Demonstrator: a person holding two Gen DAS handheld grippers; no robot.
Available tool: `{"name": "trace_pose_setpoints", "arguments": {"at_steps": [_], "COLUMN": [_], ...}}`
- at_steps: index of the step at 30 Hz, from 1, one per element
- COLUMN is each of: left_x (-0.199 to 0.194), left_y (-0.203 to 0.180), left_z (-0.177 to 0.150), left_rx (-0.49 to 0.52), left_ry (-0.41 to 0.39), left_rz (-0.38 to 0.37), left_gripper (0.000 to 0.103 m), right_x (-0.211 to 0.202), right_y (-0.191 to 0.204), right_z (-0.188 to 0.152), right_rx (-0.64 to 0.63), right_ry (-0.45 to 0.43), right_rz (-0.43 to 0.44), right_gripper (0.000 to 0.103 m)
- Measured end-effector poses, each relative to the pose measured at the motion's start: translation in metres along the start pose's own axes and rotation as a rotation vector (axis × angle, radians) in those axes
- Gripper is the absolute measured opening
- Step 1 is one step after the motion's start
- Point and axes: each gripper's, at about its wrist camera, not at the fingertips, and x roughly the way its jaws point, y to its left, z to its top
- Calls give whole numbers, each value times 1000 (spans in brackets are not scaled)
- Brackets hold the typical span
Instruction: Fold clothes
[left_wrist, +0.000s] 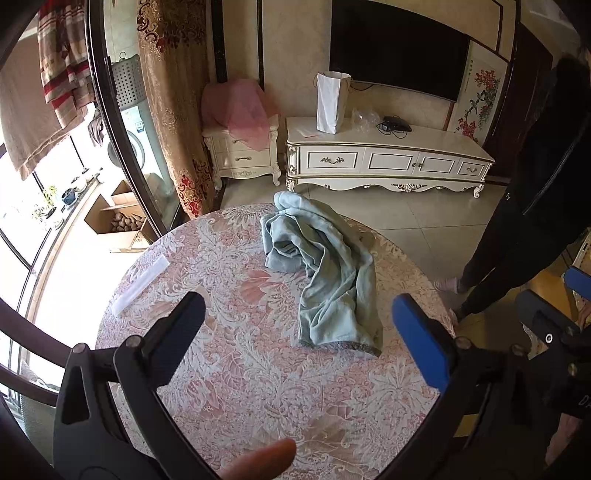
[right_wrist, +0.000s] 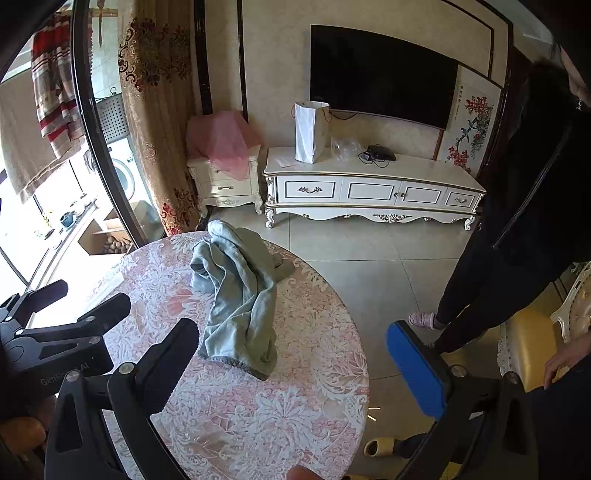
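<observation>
Both the left gripper (left_wrist: 299, 326) and the right gripper (right_wrist: 290, 347) hover spread wide, empty, above the round table (left_wrist: 236, 373). A crumpled pale-green garment (left_wrist: 325, 273) lies lengthwise, hemmed end nearest, bunched end toward the far TV cabinet (left_wrist: 388, 158).

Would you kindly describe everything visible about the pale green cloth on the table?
The pale green cloth is a soft, fleecy-looking piece, unfolded and crumpled into a long rumpled heap. Its near end shows a darker grey stitched hem. It lies on the round table with the pink floral cover, toward the far side. Neither gripper touches it; both are open and short of it.
</observation>
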Motion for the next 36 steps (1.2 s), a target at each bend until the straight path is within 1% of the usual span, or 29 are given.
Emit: {"name": "trace_pose_setpoints", "arguments": {"at_steps": [10,16,36], "left_x": [3,2,3], "left_y": [4,3,3], "left_z": [-1,-5,-2], "left_rx": [1,-2,2], "left_ry": [-9,-12,-12], "left_rz": [28,28,25], "left_gripper": [102,102,102], "right_x": [1,2,1], "right_y": [3,4,7], "right_z": [2,1,3], "right_rx": [-18,-21,-32], "right_ry": [10,9,-7], "right_rz": [11,8,-2], "right_gripper": [103,103,103]}}
